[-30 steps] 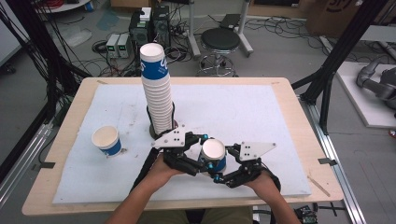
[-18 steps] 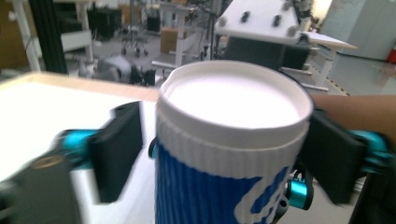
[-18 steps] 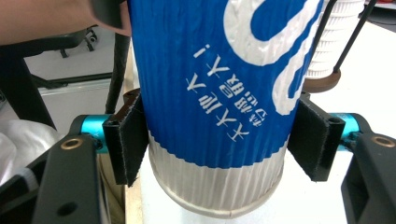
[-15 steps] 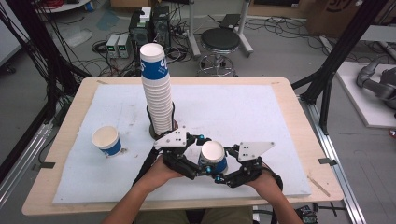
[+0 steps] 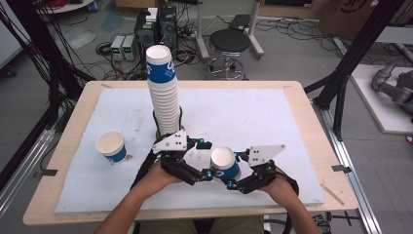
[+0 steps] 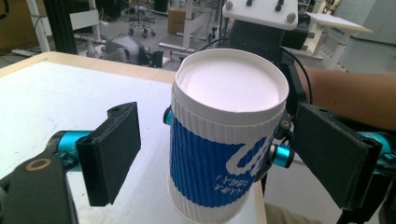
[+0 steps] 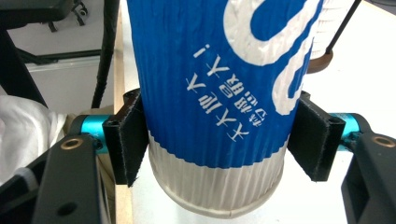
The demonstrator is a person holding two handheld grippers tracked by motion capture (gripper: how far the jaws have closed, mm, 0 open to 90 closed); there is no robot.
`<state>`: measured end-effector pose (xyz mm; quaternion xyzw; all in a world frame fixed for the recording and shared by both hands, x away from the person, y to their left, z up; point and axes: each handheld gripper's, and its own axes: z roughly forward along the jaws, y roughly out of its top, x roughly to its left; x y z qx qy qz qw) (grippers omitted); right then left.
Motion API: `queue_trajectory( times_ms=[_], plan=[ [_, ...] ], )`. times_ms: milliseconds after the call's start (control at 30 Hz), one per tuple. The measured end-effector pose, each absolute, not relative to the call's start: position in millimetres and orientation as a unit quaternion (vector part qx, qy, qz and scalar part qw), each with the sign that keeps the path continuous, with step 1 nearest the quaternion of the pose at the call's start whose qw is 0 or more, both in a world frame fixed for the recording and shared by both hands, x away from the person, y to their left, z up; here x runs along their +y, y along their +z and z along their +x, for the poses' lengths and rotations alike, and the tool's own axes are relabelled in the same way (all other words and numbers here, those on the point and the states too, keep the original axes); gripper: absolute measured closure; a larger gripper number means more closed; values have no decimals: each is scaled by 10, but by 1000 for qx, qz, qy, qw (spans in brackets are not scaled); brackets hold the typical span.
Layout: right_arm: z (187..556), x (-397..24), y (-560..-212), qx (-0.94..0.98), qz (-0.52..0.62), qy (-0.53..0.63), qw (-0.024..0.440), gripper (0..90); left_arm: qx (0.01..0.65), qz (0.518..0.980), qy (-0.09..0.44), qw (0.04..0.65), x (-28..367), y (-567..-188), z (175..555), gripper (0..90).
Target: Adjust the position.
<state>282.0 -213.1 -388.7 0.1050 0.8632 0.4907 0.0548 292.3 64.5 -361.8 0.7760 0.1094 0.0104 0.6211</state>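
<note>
Cup [image 7: 215, 88] is clamped low by the right gripper [image 7: 219, 140]; left gripper [image 6: 229, 154] is spread wide, holding nothing. Crushing or tipping is risked by squeeze.

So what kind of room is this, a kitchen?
More likely a lab or workshop: cables sprawl over the floor, electronic boxes sit behind the table, and black metal frames stand around it.

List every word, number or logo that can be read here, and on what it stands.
Held cup: one line of white characters ending in "!", upside down in the right gripper view; too unclear to quote.
Held cup: large white curved logo, no letters.
Top cup of the stack: white logo mark, too small to read.
No numbers legible.
</note>
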Motion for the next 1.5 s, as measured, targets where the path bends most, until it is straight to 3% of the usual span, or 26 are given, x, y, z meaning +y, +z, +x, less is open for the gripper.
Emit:
queue_trajectory(
  times_ms=[1067,1500],
  plan=[
    [2931,-1996,-3675,924,49,376,60,291,94,827,-3,554,525,-3464,2966,159],
    [2929,-1882,-3631,943,26,328,49,290,80,863,-24,497,400,-3501,2986,191]
  ],
)
